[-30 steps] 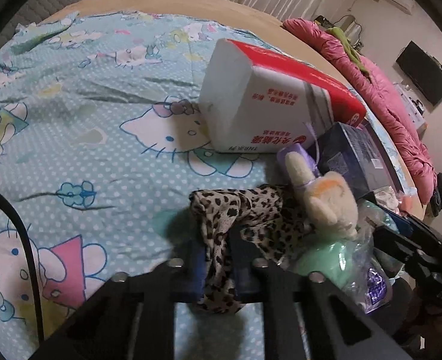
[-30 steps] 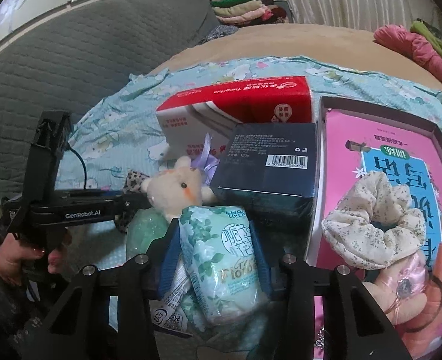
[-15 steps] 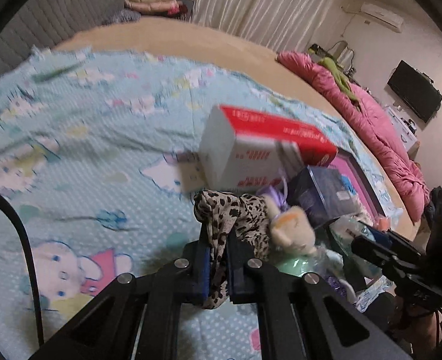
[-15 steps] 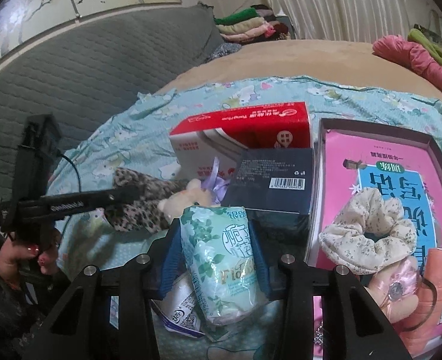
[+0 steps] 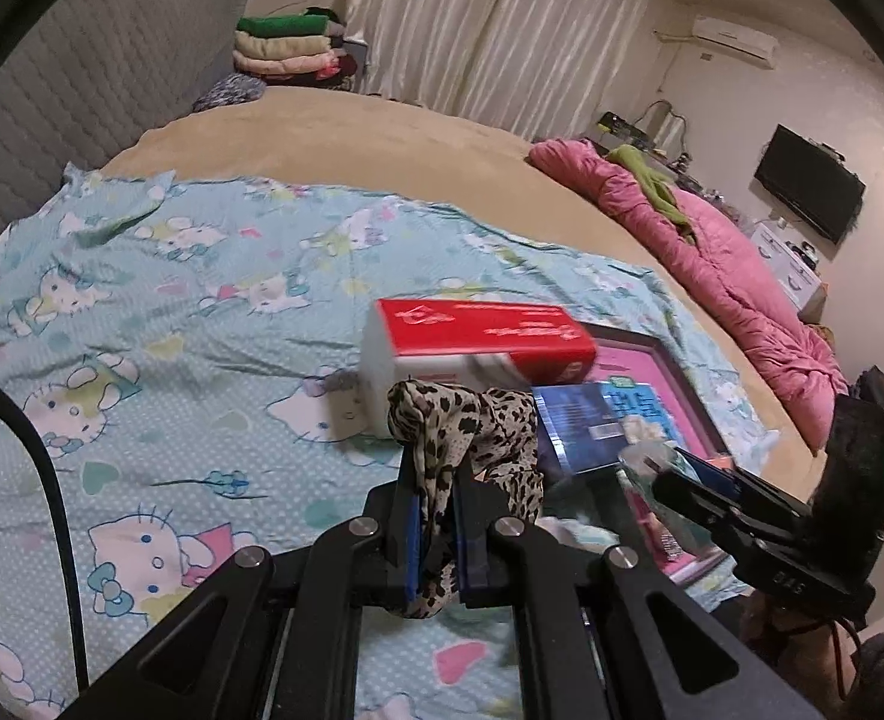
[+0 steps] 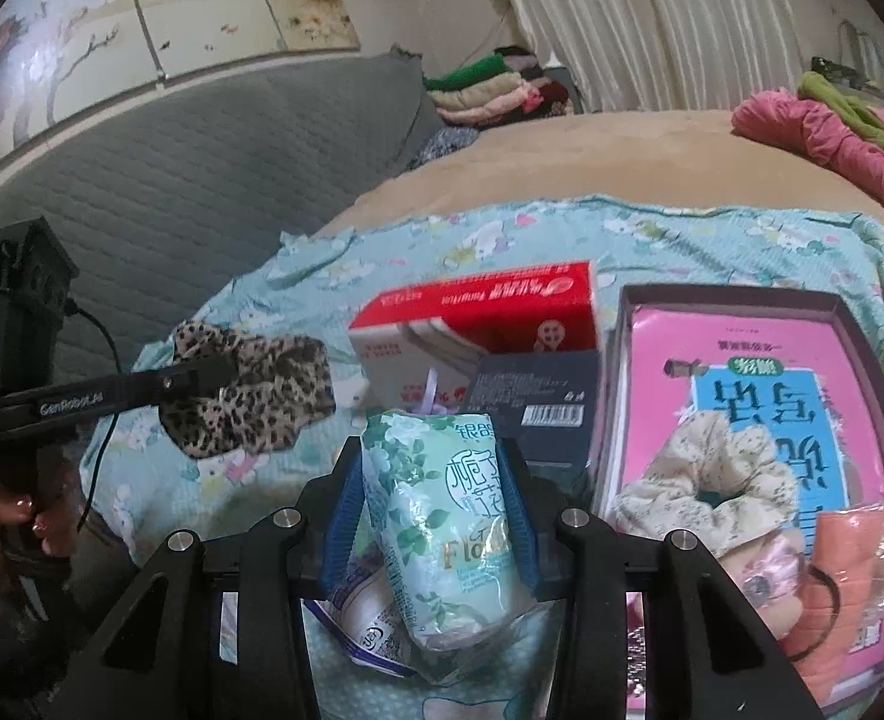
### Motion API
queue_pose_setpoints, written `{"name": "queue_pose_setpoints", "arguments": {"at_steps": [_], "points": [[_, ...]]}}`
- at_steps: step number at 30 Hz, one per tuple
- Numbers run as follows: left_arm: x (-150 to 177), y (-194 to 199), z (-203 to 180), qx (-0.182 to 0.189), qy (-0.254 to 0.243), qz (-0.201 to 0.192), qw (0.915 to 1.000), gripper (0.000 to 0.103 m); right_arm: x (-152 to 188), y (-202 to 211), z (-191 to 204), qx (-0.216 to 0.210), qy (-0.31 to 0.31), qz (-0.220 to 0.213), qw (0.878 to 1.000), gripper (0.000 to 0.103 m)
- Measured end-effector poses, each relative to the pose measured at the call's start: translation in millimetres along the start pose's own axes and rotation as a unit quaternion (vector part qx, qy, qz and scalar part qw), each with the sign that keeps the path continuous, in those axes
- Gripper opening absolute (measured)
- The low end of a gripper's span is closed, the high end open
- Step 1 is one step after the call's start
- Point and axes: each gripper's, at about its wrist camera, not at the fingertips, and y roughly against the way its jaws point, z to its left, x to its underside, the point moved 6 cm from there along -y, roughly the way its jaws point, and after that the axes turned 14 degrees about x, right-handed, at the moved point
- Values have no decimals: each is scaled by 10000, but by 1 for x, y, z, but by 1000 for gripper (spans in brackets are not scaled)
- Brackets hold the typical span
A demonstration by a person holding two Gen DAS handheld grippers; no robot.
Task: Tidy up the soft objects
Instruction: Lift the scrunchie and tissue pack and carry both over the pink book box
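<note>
My left gripper (image 5: pixel 435 480) is shut on a leopard-print scrunchie (image 5: pixel 460 426), which hangs in the air above the Hello Kitty bedsheet (image 5: pixel 141 312). The right wrist view shows the same scrunchie (image 6: pixel 249 396) raised at the left, held by the left gripper (image 6: pixel 225 369). My right gripper (image 6: pixel 435 480) is shut on a green floral tissue pack (image 6: pixel 448 522), lifted a little off the bed. A pink-lined box (image 6: pixel 760 336) at the right holds a cream floral scrunchie (image 6: pixel 712 480) and a pink hair tie (image 6: pixel 760 576).
A red and white tissue brick (image 6: pixel 484 318) and a dark blue box (image 6: pixel 532 402) lie beyond the tissue pack. More small packets (image 6: pixel 369 630) sit under it. A pink quilt (image 5: pixel 730 282) runs along the bed's right side. A hand (image 6: pixel 3 528) grips the left tool.
The left gripper has risen with the leopard scrunchie, lifting it off the bed and clear of the plush toy. The right gripper has lifted the tissue pack slightly.
</note>
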Motion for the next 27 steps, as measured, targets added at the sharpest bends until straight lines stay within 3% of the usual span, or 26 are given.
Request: {"name": "queue_pose_setpoints", "arguments": {"at_steps": [14,27], "points": [[-12,-14,-85,253,-571,91,9980,8,-15,51,-61,478,-694,-583,9947,44],[-17,-35,-142,407,-1015,223,9938,8,-11,81,-128,1039,-1380,-896,9809,44]]}}
